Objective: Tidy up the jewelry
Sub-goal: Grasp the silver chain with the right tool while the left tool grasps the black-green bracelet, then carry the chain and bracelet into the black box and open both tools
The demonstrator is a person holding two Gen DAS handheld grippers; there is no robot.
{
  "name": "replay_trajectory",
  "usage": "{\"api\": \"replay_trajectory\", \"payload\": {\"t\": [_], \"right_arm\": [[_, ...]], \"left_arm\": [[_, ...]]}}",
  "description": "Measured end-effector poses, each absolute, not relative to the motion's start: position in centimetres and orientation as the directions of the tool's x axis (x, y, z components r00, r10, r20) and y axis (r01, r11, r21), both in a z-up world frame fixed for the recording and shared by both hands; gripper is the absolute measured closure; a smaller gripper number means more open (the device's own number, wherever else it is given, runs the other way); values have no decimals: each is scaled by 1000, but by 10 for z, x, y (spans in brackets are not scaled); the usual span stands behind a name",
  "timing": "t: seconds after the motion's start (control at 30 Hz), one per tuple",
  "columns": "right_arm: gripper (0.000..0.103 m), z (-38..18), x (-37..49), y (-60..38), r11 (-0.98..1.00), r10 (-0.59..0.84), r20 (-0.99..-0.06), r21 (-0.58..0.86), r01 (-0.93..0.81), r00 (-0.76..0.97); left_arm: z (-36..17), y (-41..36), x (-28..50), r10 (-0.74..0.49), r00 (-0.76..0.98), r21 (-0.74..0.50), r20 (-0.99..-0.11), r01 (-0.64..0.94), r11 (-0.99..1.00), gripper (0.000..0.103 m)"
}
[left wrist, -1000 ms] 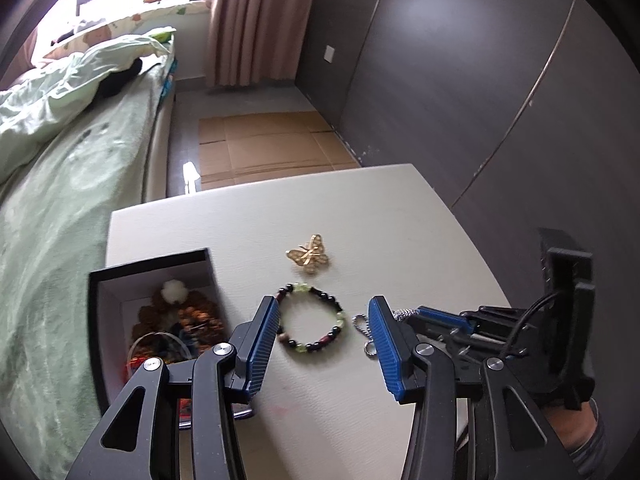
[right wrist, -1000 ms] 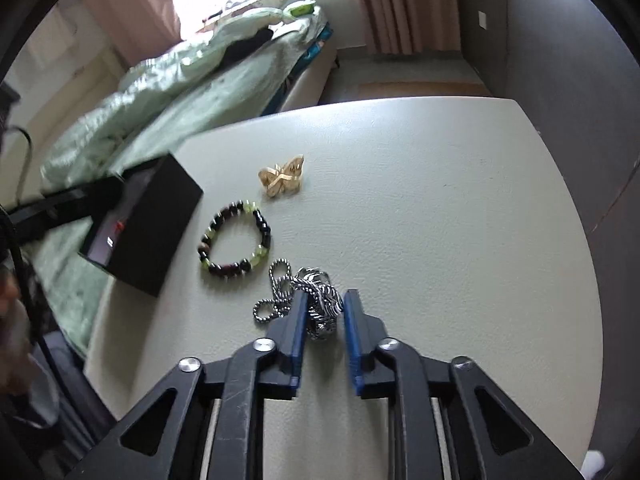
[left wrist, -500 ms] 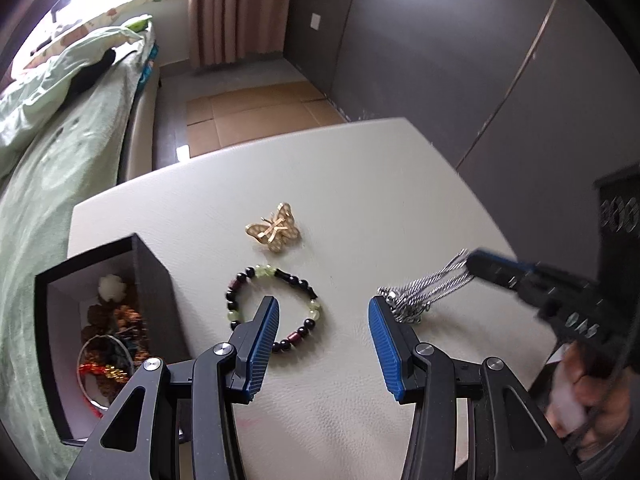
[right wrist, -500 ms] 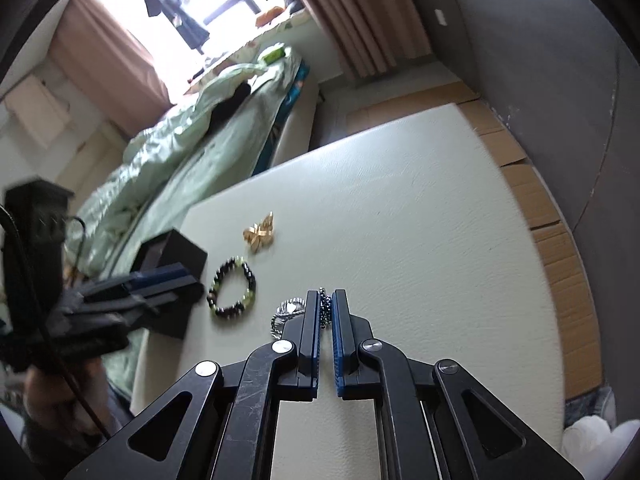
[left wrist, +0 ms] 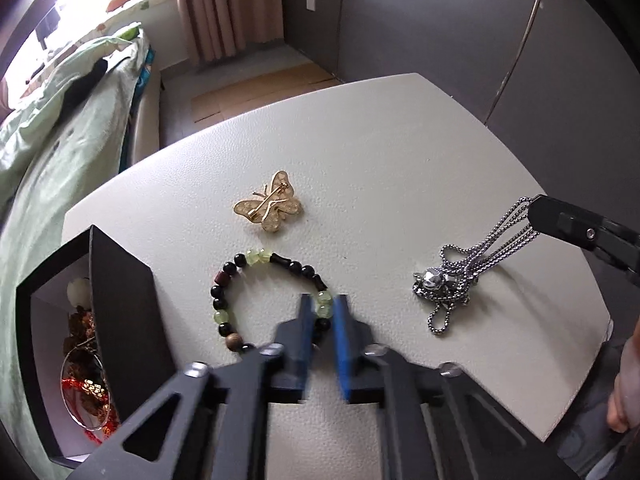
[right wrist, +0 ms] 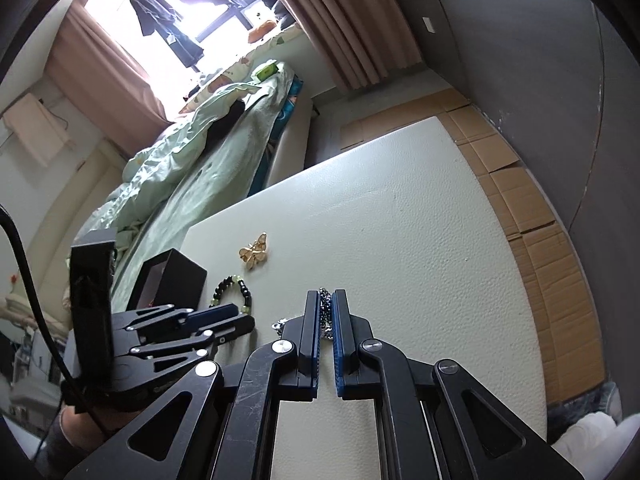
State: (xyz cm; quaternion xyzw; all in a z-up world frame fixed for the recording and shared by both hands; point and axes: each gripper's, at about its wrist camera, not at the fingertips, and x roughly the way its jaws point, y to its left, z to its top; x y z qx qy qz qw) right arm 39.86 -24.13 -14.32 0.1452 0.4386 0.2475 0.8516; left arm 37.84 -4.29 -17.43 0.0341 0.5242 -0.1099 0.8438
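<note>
Pale, grained worktop [left wrist: 400,152], rounded at its corners. Beyond its far edge, flattened cardboard [left wrist: 260,88] on the floor. Left of the worktop, a bed [left wrist: 60,128] under a rumpled light-green quilt [right wrist: 192,140]. Past the bed's far end, pinkish-brown curtains [left wrist: 224,4] beside a bright window [right wrist: 192,4], dark clothes hanging there. Right of the worktop, dark grey wall panels [left wrist: 460,20].

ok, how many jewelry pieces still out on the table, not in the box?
3. Butterfly brooch lies free mid-table; beaded bracelet sits nearer, left claw closing on it; silver chain at right, pinched by right claw. The box holds more, partly hidden.
</note>
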Motion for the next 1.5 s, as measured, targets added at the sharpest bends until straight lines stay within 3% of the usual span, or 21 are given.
{"api": "replay_trajectory", "payload": {"t": [0.07,0.4,0.93,1.2,1.5], "right_arm": [[96,-143,397,-241,832,555,-670,467,-300,493],[96,-122,395,-238,719,689,-548,594,-359,474],[96,-17,378,-200,731,682,-492,467,-497,541],[96,33,363,-169,719,694,-461,401,-568,553],[96,56,353,-123,695,710,-467,347,-629,527]], "left_arm": [[-171,-36,380,-199,403,-123,-893,206,971,95],[-100,-16,366,-241,517,-156,-821,203,967,95],[-35,30,329,-223,641,-170,-734,144,975,95],[-29,65,321,-201,666,-195,-718,86,977,95],[-57,106,324,-188,635,-257,-749,-16,966,93]]}}
